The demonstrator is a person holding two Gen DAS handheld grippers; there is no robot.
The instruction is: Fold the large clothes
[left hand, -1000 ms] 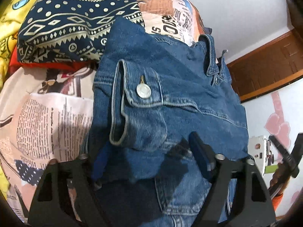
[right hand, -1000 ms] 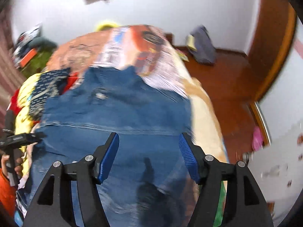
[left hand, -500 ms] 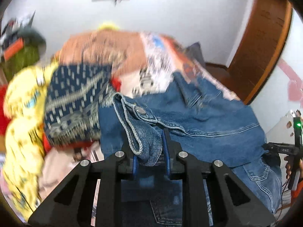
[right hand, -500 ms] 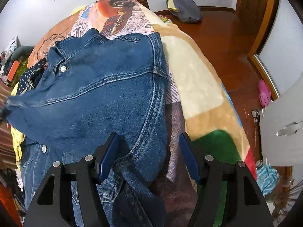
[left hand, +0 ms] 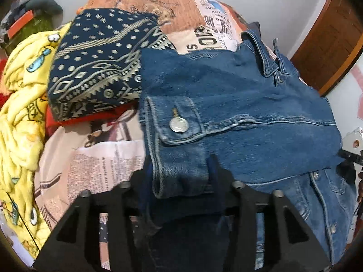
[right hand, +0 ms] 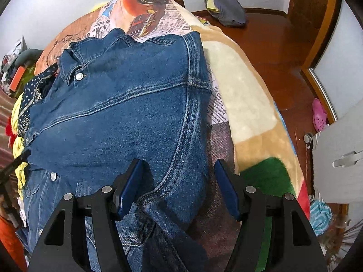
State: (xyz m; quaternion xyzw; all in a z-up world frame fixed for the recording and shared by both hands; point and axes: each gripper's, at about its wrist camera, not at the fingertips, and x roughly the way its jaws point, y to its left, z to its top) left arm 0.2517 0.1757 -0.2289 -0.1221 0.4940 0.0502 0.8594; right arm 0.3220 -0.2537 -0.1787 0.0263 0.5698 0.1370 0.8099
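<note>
A blue denim jacket (left hand: pixel 249 95) lies spread on the bed, back side up in the right wrist view (right hand: pixel 124 113). Its sleeve cuff (left hand: pixel 179 140), with a metal button (left hand: pixel 178 124), is folded across the body. The cuff's end sits between the fingers of my left gripper (left hand: pixel 179 176), whose jaws are opening; the pads no longer pinch the cloth. My right gripper (right hand: pixel 179 185) stands open low over the jacket's right side seam, with a fold of denim lying under and between its blue pads (right hand: pixel 130 188).
A folded navy patterned cloth (left hand: pixel 102 63) and a yellow fleece blanket (left hand: pixel 20 113) lie left of the jacket. The bed's printed blanket (right hand: pixel 245 90) drops to a wooden floor (right hand: pixel 272 45) holding a grey bag (right hand: pixel 226 6) and a pink shoe (right hand: pixel 318 114). A white cabinet (right hand: pixel 340 154) stands at right.
My left gripper closed on the cuff, lifted it, then set it back across the jacket and spread its jaws. My right gripper dropped toward the jacket, then stayed still.
</note>
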